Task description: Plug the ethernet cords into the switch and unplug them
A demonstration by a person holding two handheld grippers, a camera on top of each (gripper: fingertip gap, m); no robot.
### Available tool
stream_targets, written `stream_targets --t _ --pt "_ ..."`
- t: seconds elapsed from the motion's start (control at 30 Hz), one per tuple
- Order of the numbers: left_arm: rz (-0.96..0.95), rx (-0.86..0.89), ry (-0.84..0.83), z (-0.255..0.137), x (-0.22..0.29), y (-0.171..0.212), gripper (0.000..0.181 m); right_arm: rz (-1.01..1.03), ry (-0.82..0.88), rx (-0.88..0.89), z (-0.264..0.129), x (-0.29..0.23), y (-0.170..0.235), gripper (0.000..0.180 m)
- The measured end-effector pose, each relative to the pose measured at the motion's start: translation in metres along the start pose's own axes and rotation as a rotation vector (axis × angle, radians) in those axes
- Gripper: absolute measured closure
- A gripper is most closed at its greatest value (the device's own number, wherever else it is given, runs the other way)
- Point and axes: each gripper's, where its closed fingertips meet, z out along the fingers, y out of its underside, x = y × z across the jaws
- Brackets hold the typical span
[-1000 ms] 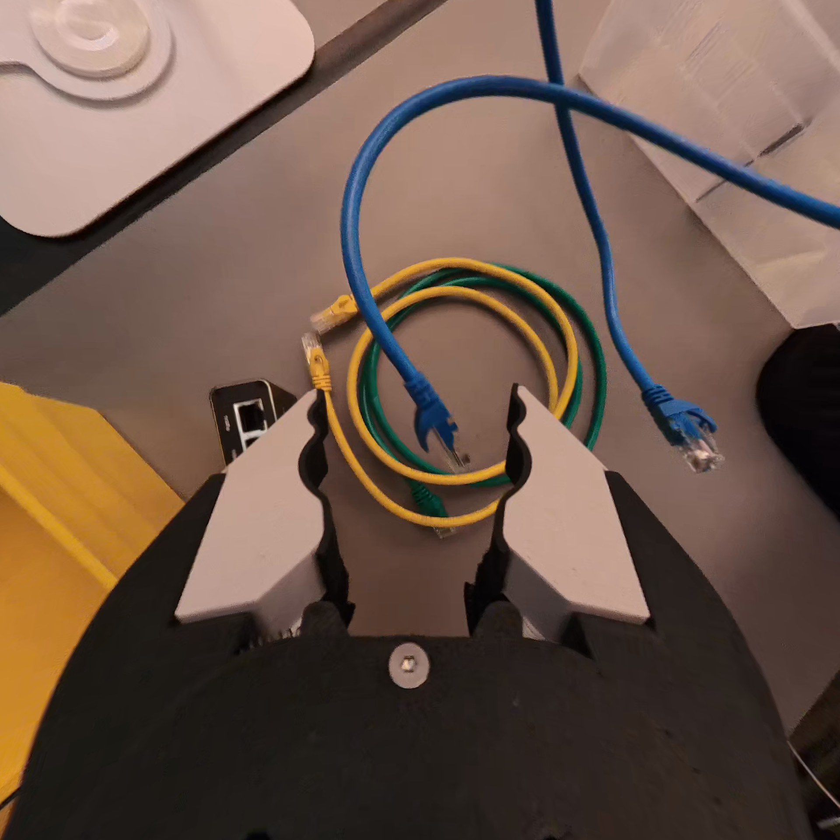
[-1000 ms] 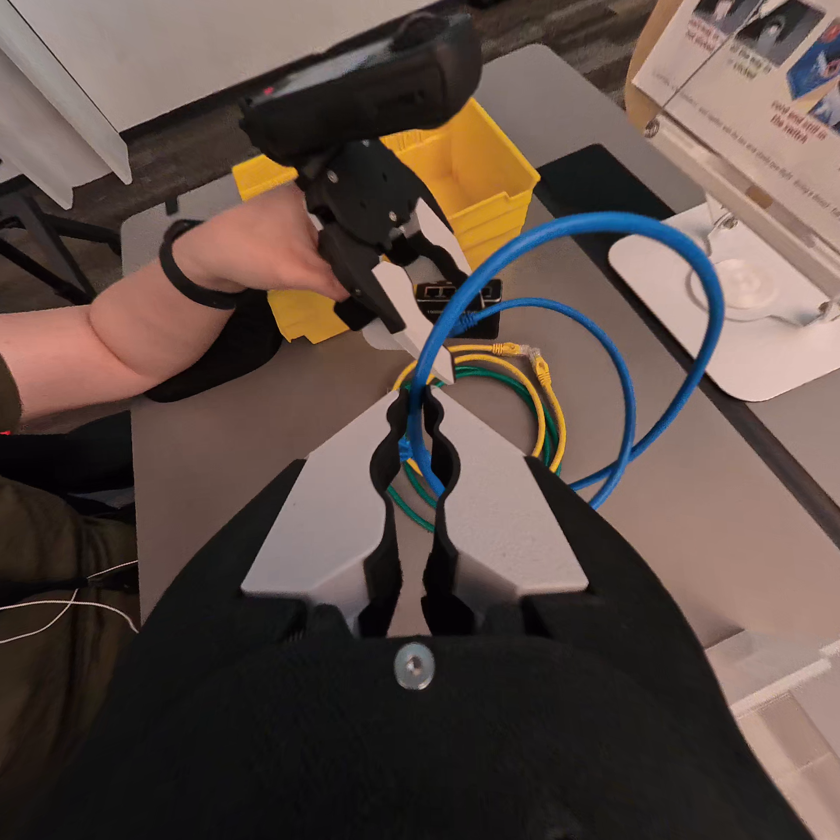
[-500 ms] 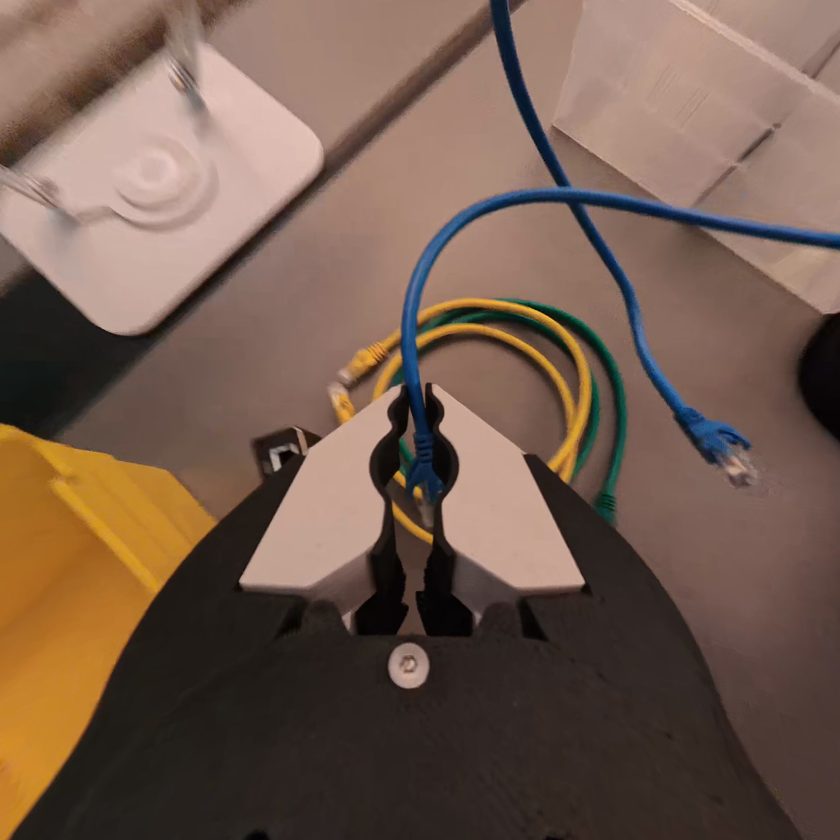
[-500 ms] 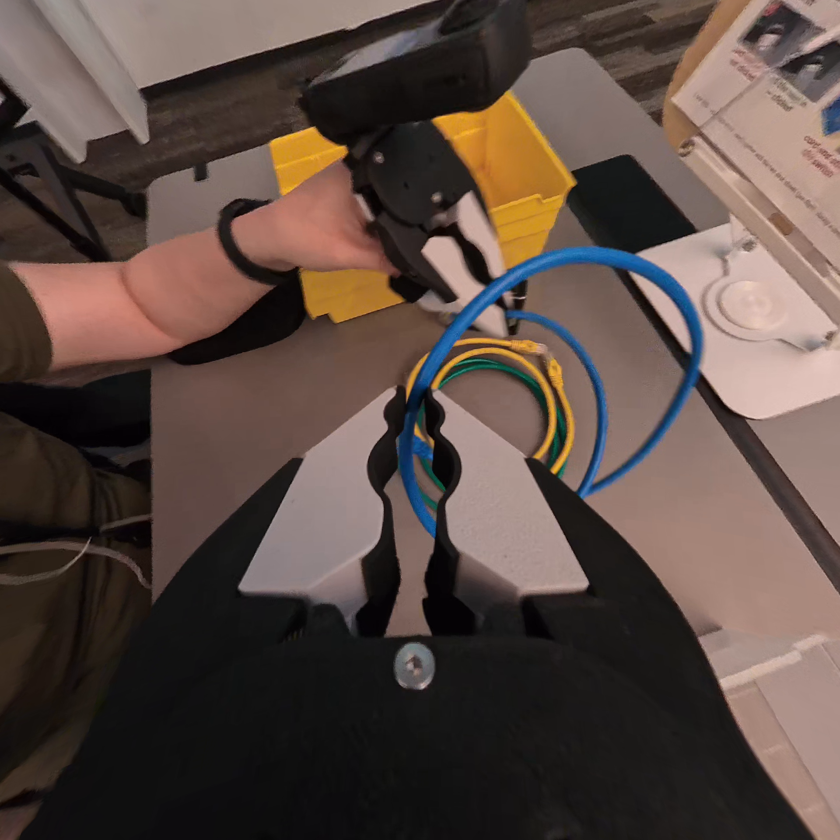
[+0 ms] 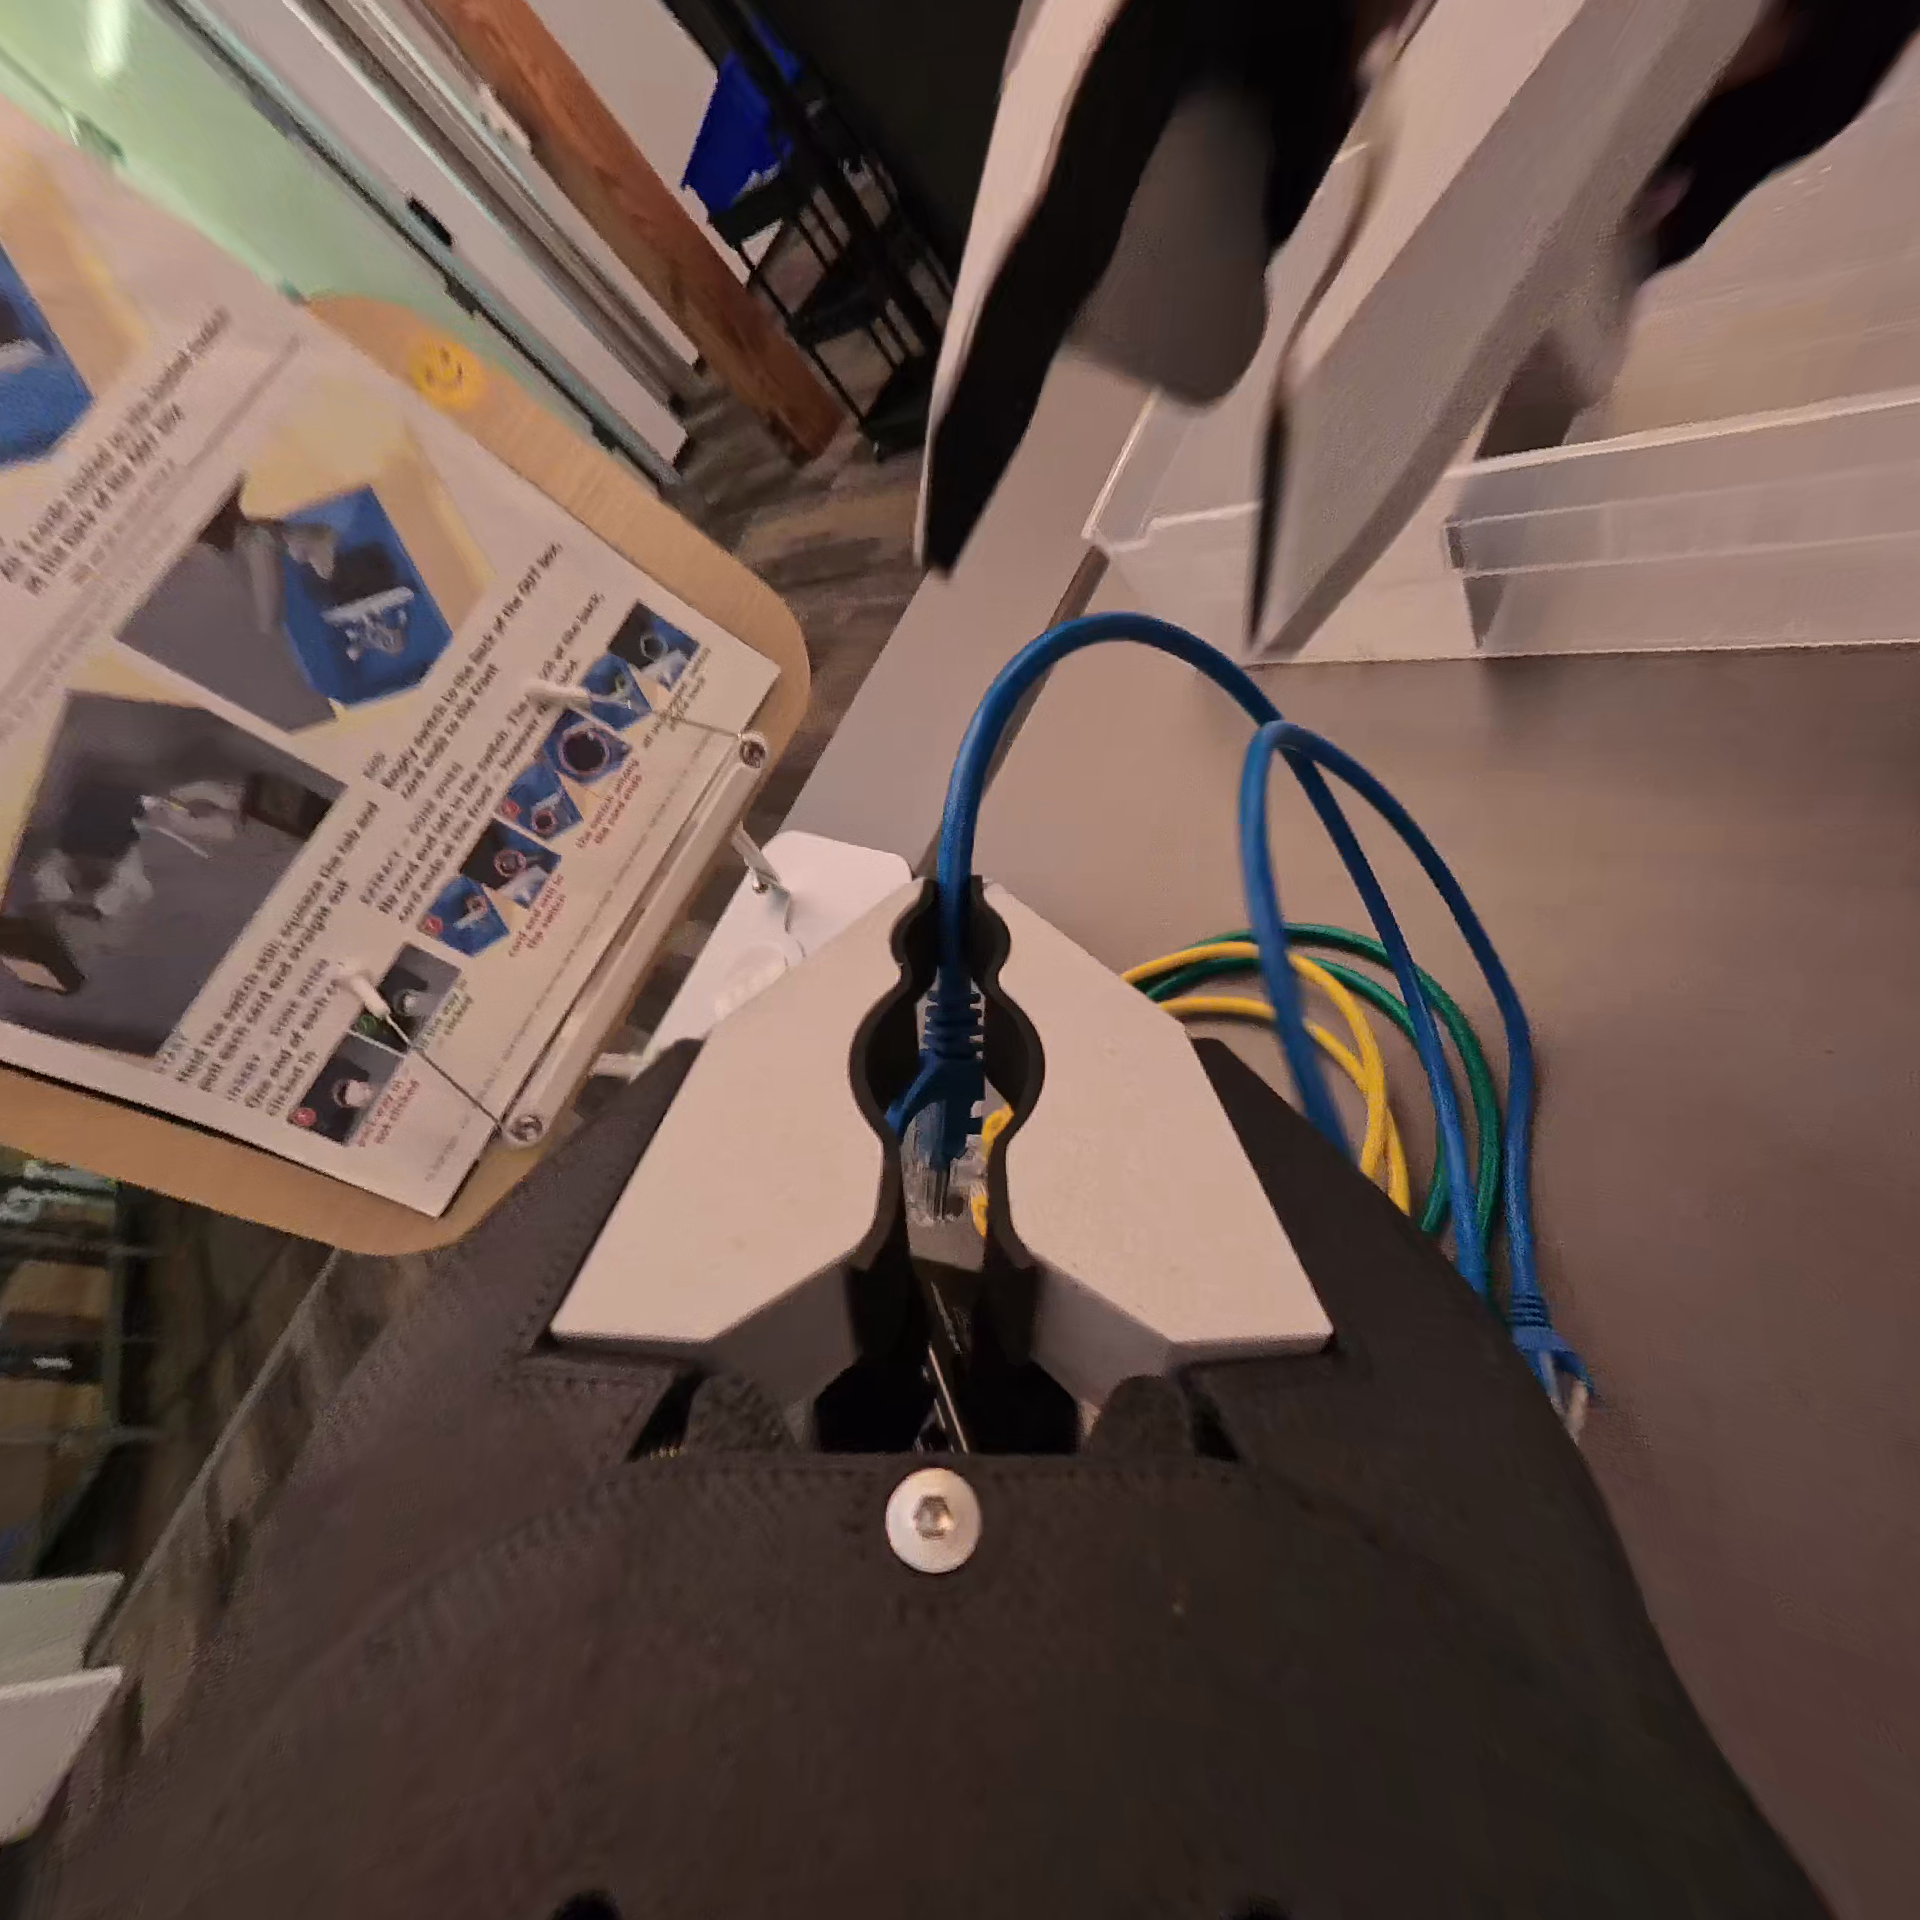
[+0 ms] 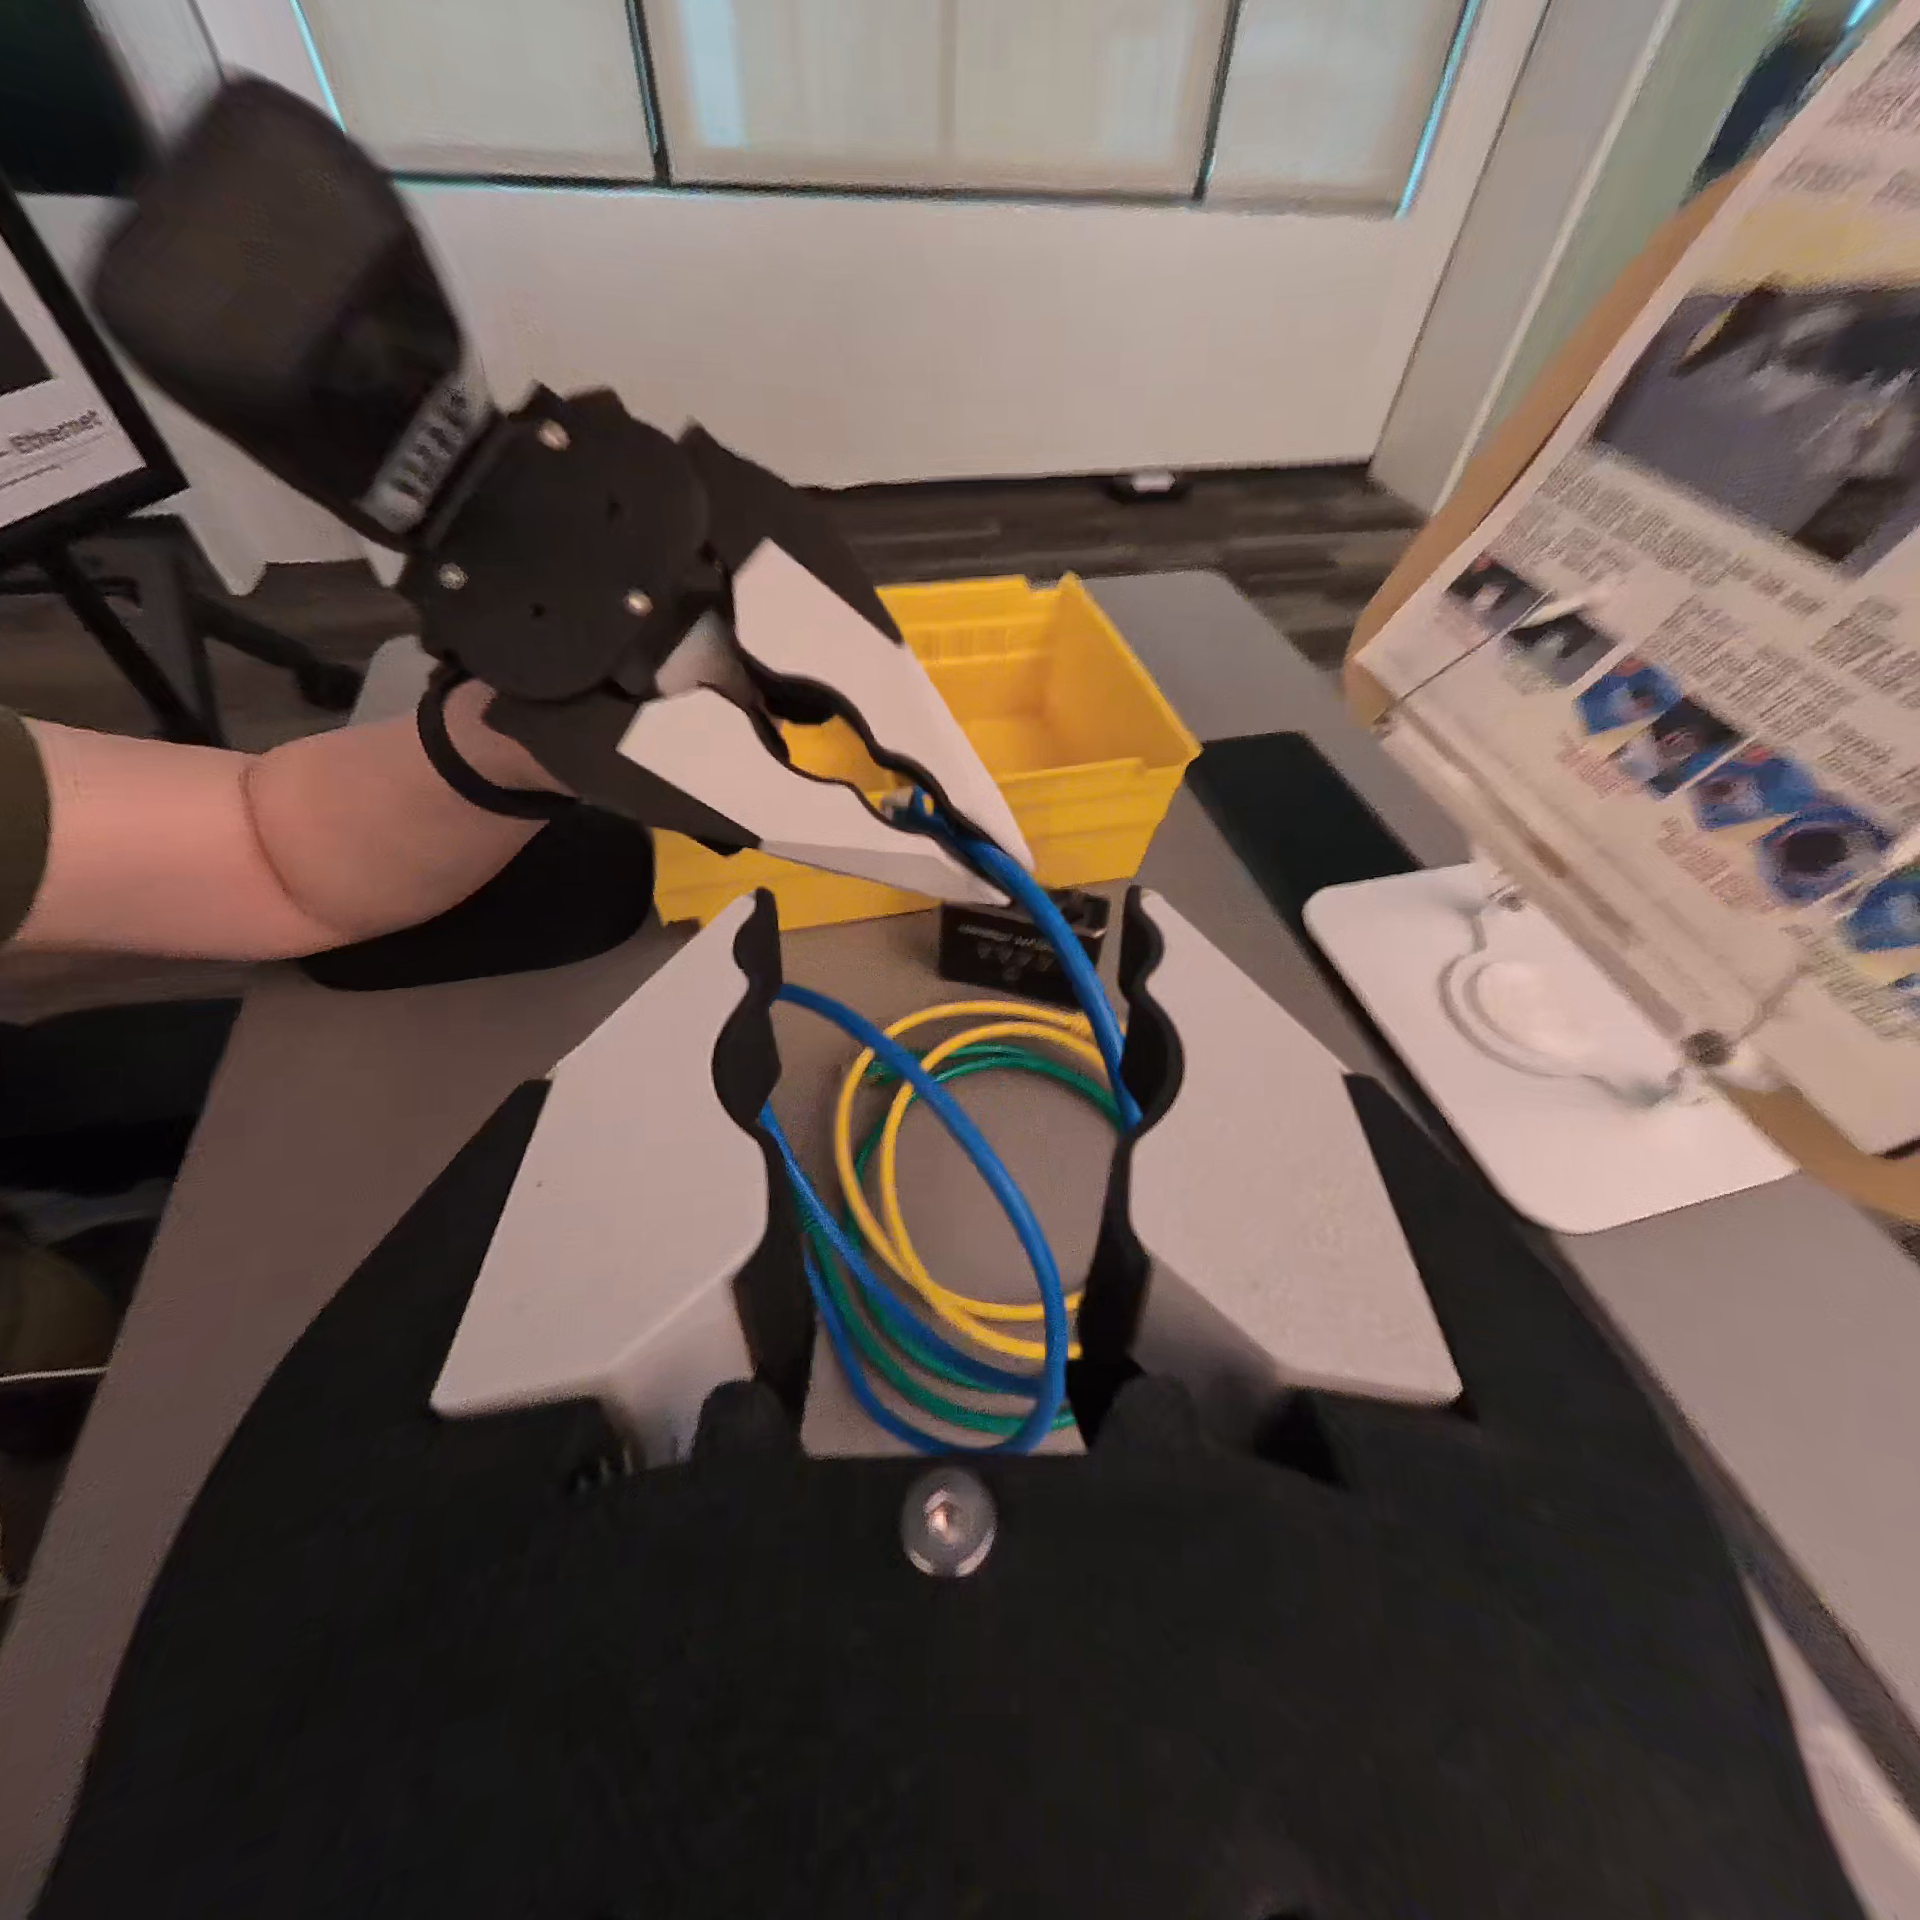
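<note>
I am clamping my left gripper (image 5: pixel 943 1049) on the blue cord's plug (image 5: pixel 940 1127), with my right gripper (image 6: pixel 945 1049) spread apart. I am judging the plug needs lining up squarely with the switch (image 6: pixel 1023 940) before pushing.

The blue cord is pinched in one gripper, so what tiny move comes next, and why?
Probably lower the left gripper toward the black switch. It is shut on the blue cord near its plug, raised above the table, while the right gripper is open and holds nothing.

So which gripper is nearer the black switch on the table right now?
Left. The left gripper, shut on the blue cord, hangs just above the switch. The right gripper, jaws open, sits farther back over the coiled cords.
</note>
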Motion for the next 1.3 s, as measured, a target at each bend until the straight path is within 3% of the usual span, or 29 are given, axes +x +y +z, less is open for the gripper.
stream_targets --t 0.13,0.17,0.23,0.4,0.63,0.73,0.9,1.0,1.13,1.3 --pt "0.064 0.063 0.012 -0.01 0.012 -0.019 0.178 0.047 -0.06 -0.041 0.017 -0.003 0.012 0.121" --pt "0.069 0.07 0.013 -0.012 0.013 -0.022 0.178 0.042 -0.089 -0.036 0.018 -0.009 0.011 0.132" --pt "0.067 0.105 0.055 -0.018 0.021 -0.03 0.177 0.003 -0.12 -0.071 0.014 -0.016 0.015 0.174" --pt "0.001 0.251 0.13 -0.046 0.023 -0.049 0.171 -0.21 -0.109 -0.018 0.002 -0.038 -0.005 0.176" --pt "-0.465 0.379 0.446 -0.08 -0.004 -0.049 0.107 -0.384 0.024 0.009 -0.011 -0.041 -0.021 0.176" --pt "-0.564 0.431 0.601 -0.084 -0.003 -0.048 0.101 -0.39 0.03 0.014 -0.017 -0.041 -0.023 0.176" --pt "-0.548 0.483 0.681 -0.074 0.01 -0.048 0.121 -0.392 -0.013 0.046 -0.018 -0.05 -0.027 0.176" --pt "-0.541 0.503 0.749 -0.074 0.021 -0.051 0.162 -0.398 -0.028 0.045 -0.016 -0.053 -0.026 0.176" --pt "-0.585 0.567 0.868 -0.084 0.026 -0.057 0.166 -0.391 -0.054 0.047 -0.016 -0.055 -0.024 0.176" --pt "-0.556 0.588 0.854 -0.087 0.026 -0.059 0.169 -0.388 -0.068 0.046 -0.017 -0.056 -0.023 0.177"
